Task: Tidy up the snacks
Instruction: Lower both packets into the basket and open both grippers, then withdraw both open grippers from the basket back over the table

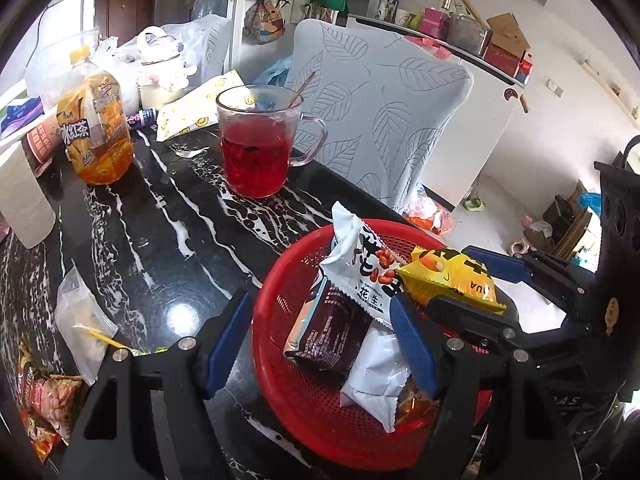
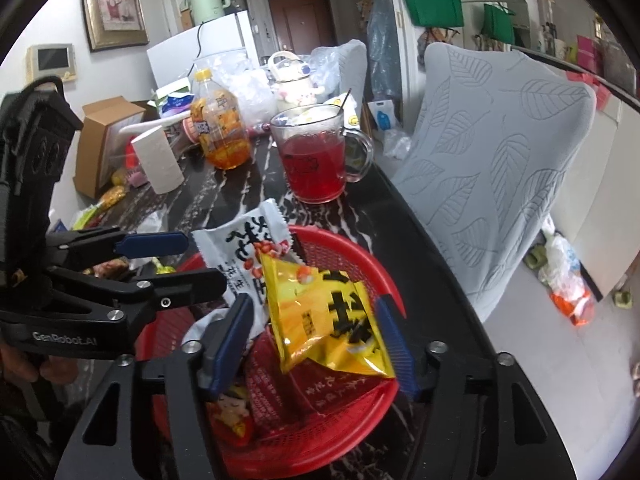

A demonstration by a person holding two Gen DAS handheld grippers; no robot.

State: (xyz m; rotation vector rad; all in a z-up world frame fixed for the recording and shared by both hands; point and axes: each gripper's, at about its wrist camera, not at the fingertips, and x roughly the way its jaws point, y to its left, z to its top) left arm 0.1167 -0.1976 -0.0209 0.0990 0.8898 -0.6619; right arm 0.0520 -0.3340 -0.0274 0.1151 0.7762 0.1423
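- The yellow snack packet (image 2: 326, 316) lies on top of the pile in the red basket (image 2: 360, 258), tilted, with one corner resting on the white peanut packet (image 2: 244, 248).
- The right gripper (image 2: 316, 336) brackets that yellow packet: its blue pads (image 2: 228, 346) stand on either side, jaws parted, and no pad presses on the foil. The packet sits loose between them.
- In the left wrist view the same yellow packet (image 1: 456, 280) leans against the white peanut packet (image 1: 360, 264), with the right gripper (image 1: 460, 280) reaching in from the right edge.
- Below these in the red basket (image 1: 280, 292) lie a dark brown packet (image 1: 328, 328) and a plain white packet (image 1: 376, 380).
- The left gripper (image 1: 320, 340) hangs over the basket's near side, jaws spread wide and holding nothing; one finger is outside the rim, the other above the packets.
- The basket stands near the edge of a black marble table (image 1: 160, 220).
- Farther back on the table are a glass mug of red drink (image 1: 256, 144) with a spoon in it and an orange tea bottle (image 1: 96, 128).
- A white paper roll (image 1: 20, 196) stands at the left, and a clear bag (image 1: 80, 320) and a snack packet (image 1: 48, 408) lie near the left gripper.
- A chair with a grey leaf-pattern cover (image 1: 384, 112) stands behind the table.
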